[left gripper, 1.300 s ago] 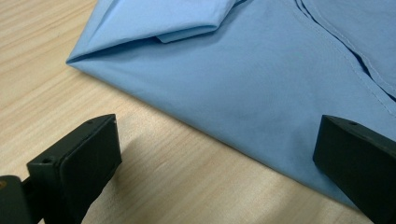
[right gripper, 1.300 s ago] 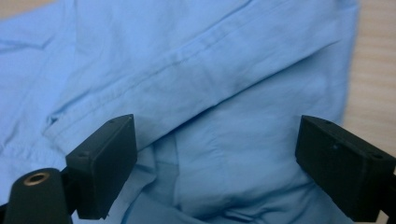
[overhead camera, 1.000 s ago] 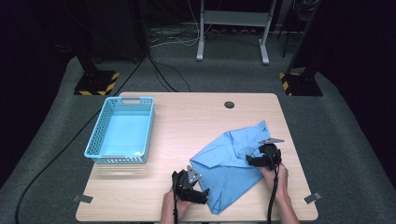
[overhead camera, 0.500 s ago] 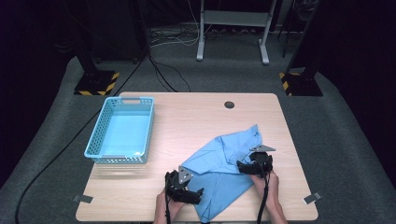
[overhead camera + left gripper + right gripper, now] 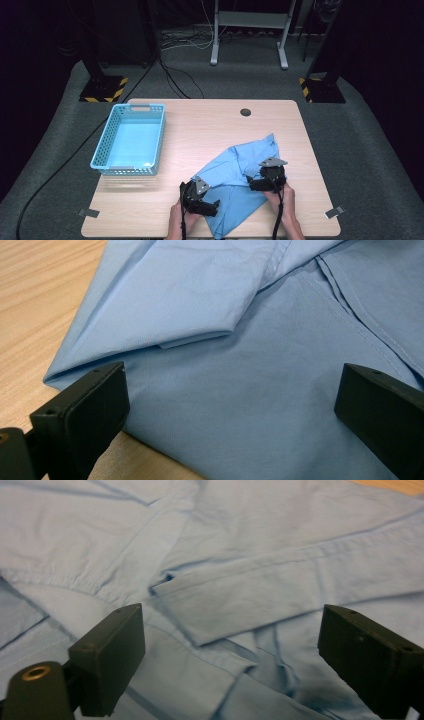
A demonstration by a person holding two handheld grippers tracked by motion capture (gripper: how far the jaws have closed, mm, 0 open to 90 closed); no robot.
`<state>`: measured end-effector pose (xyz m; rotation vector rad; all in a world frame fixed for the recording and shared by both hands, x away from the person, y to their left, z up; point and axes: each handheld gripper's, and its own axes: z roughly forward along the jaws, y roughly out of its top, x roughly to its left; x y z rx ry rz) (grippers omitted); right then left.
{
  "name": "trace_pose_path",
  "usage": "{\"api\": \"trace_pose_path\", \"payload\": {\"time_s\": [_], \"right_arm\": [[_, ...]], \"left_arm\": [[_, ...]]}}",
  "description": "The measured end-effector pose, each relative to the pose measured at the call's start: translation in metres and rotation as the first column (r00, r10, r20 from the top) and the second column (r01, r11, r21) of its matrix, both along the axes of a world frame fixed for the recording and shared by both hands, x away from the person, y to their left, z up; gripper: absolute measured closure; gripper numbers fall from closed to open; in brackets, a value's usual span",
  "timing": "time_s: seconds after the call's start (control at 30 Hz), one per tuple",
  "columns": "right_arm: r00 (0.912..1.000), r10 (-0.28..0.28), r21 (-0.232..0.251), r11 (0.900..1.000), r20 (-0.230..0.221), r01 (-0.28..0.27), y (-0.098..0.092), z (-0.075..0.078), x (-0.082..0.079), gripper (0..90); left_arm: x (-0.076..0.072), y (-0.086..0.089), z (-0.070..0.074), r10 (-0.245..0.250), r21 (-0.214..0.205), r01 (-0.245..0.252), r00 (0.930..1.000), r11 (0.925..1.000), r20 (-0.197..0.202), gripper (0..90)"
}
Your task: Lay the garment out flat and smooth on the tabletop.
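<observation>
Cloth is the thing in hand: a light blue cotton shirt [image 5: 240, 185], crumpled and partly folded, lies on the pale wooden table [image 5: 210, 125] in its near right part, with one corner pointing to the far side and another reaching almost to the near edge. The person's two hands come in from the bottom of the high view, each one holding a black two-jaw tool.

The left gripper [image 5: 212, 206] sits at the near left border of the shirt, and it points to the right across the cloth. In the left gripper view its jaws stand wide apart, with flat blue fabric between them and no pad pressing on it; a folded sleeve [image 5: 165, 300] lies just beyond them, and bare wood shows at the left.

The right gripper [image 5: 252, 184] hovers over the right part of the shirt, pointing to the left. Its jaws are also wide apart, though they have just been closing a little. Between them, in the right gripper view, lies a folded cuff [image 5: 235, 610] of the sleeve with a small slit, but the pads do not touch it.

A light blue plastic basket [image 5: 102, 150] with perforated walls stands well apart at the left side of the table. A small dark round hole [image 5: 245, 112] is in the table near its far edge.
</observation>
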<state>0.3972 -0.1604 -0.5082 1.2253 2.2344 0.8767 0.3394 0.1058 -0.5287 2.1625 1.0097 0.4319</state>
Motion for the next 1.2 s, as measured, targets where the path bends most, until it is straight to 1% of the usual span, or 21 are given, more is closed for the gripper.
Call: {"api": "trace_pose_path", "payload": {"time_s": [0.07,0.1,0.13,0.17,0.23,0.27,0.37,0.5,0.63,0.7,0.73,0.8,0.87,0.93,0.97,1.0,1.03,1.07,1.1,1.2], "right_arm": [[0.9998,0.017,-0.043,0.9989,-0.009,-0.017,0.008,-0.003,0.001,21.2],[0.9999,0.006,-0.054,0.9985,-0.011,-0.006,0.010,-0.004,0.003,27.2],[0.9999,0.003,-0.037,0.9993,-0.017,-0.003,0.009,-0.004,0.005,32.5],[0.9998,-0.005,-0.026,0.9997,-0.019,0.004,0.008,-0.004,0.007,35.7],[0.9992,-0.002,0.000,1.0000,-0.040,0.002,0.006,-0.003,0.011,44.9],[0.9991,-0.006,0.004,1.0000,-0.042,0.006,0.006,-0.002,0.012,49.4],[0.9996,-0.014,-0.013,0.9998,-0.024,0.013,0.005,0.000,0.015,61.6],[0.9996,-0.022,-0.007,0.9997,-0.019,0.022,0.001,0.006,0.022,71.1],[0.9991,-0.041,-0.028,0.9988,-0.009,0.041,-0.004,0.011,0.032,76.0],[0.9984,-0.055,-0.032,0.9980,-0.011,0.054,-0.008,0.012,0.040,75.7],[0.9978,-0.064,-0.032,0.9975,-0.017,0.063,-0.011,0.011,0.044,73.5],[0.9970,-0.068,-0.011,0.9976,-0.037,0.068,-0.015,0.011,0.048,64.9],[0.9974,-0.067,0.015,0.9976,-0.028,0.068,-0.016,0.013,0.044,58.9],[0.9986,-0.049,0.042,0.9979,-0.018,0.049,-0.014,0.014,0.036,54.7],[0.9990,-0.041,0.052,0.9978,-0.017,0.042,-0.012,0.014,0.032,50.0],[0.9990,-0.041,0.052,0.9978,-0.019,0.042,-0.009,0.014,0.028,41.9],[0.9987,-0.043,0.056,0.9975,-0.027,0.044,-0.006,0.012,0.025,39.6],[0.9987,-0.038,0.061,0.9973,-0.034,0.040,-0.003,0.010,0.023,34.5],[0.9982,-0.043,0.058,0.9973,-0.041,0.046,0.000,0.007,0.023,29.5],[0.9964,-0.069,0.012,0.9975,-0.049,0.070,0.008,-0.002,0.026,23.4]], "left_arm": [[0.000,0.000,0.000,0.000,0.000,0.000,1.0000,1.0000,0.000,0.8],[0.000,0.000,0.000,0.000,0.000,0.000,1.0000,1.0000,0.000,0.9],[0.000,0.000,0.000,0.000,0.000,0.000,1.0000,1.0000,0.000,0.8],[0.000,0.000,0.000,0.000,0.000,0.000,1.0000,1.0000,0.000,0.8],[0.000,0.000,0.000,0.000,0.000,0.000,1.0000,1.0000,0.000,0.8],[0.000,0.000,0.000,0.000,0.000,0.000,1.0000,1.0000,0.000,0.8],[0.000,0.000,0.000,0.000,0.000,0.000,1.0000,1.0000,0.000,0.9],[0.000,0.000,0.000,0.000,0.000,0.000,1.0000,1.0000,0.000,0.9],[0.000,0.000,0.000,-0.001,0.000,0.001,1.0000,1.0000,0.001,0.9],[0.000,0.000,0.000,-0.001,0.000,0.001,1.0000,1.0000,0.001,0.9],[0.000,0.000,0.000,0.000,0.000,0.000,1.0000,1.0000,0.001,0.9],[0.000,0.000,0.000,0.000,0.000,0.000,1.0000,1.0000,0.000,0.9],[0.000,0.000,0.000,0.000,0.000,0.000,1.0000,1.0000,0.001,0.9],[0.000,0.000,0.000,-0.001,0.000,0.001,1.0000,1.0000,0.000,0.9],[0.000,0.000,0.000,0.000,0.000,0.000,1.0000,1.0000,0.000,0.9],[0.000,0.000,0.000,0.000,0.000,0.000,1.0000,1.0000,0.000,0.9],[0.000,0.000,0.000,0.000,0.000,0.000,1.0000,1.0000,0.000,0.9],[0.000,0.000,0.000,0.000,0.000,0.000,1.0000,1.0000,0.000,0.9],[0.000,0.000,0.000,0.000,0.000,0.000,1.0000,1.0000,0.000,0.9],[0.000,0.000,0.000,0.000,0.000,0.000,1.0000,1.0000,0.000,0.9]]}}
